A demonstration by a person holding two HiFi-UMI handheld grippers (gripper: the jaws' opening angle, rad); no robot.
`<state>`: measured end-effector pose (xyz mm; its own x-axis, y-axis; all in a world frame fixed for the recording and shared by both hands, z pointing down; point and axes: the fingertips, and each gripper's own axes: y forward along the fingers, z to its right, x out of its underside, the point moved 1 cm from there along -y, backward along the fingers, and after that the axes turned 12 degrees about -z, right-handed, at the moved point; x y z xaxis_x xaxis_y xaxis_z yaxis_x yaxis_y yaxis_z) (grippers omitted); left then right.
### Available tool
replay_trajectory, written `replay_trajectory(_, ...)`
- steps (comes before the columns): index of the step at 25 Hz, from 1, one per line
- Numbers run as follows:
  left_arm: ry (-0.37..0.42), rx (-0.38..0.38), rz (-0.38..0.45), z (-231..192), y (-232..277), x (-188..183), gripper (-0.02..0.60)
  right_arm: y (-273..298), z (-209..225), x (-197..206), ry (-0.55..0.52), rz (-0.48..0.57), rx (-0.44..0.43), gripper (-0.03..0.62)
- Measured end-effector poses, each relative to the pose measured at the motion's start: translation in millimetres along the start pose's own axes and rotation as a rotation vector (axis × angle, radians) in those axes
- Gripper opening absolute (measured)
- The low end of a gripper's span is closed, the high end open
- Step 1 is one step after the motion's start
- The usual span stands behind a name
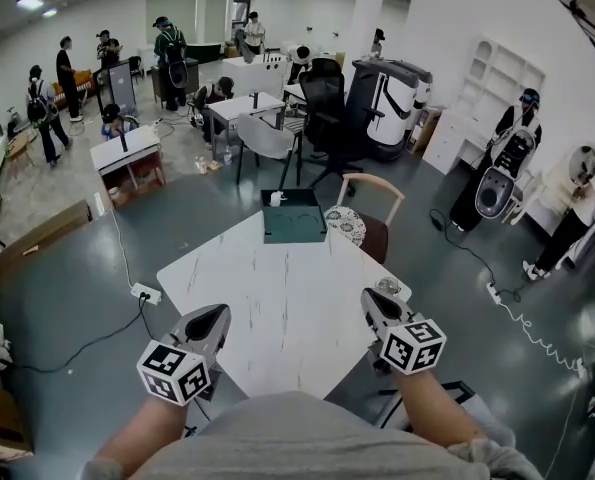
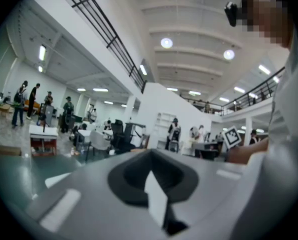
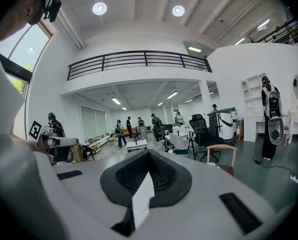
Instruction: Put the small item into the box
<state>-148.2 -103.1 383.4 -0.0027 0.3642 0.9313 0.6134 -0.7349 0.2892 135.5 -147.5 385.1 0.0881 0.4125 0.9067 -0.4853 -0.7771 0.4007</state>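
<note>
A dark green box (image 1: 294, 220) stands at the far end of the white marble table (image 1: 277, 308). A small white thing (image 1: 276, 199) shows at the box's far left corner; whether it is inside I cannot tell. A small round shiny item (image 1: 388, 287) lies on the table's right corner. Just behind it, my right gripper (image 1: 375, 303) hovers over the near right edge, jaws together and nothing in them (image 3: 147, 176). My left gripper (image 1: 211, 322) is over the near left edge, shut and holding nothing (image 2: 151, 164). Both point across the table toward the box.
A wooden chair (image 1: 372, 213) with a patterned cushion stands behind the table's far right. A power strip (image 1: 145, 293) and cables lie on the floor to the left. Office chairs, desks and several people fill the room beyond.
</note>
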Motion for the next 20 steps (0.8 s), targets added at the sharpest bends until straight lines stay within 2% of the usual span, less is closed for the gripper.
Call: replay_trajectory(20,0.004,-0.018,0.007,-10.4,-4.7,0.7,0.005,7.8,-8.8,-1.8,-0.023,-0.006,-0.016,0.003)
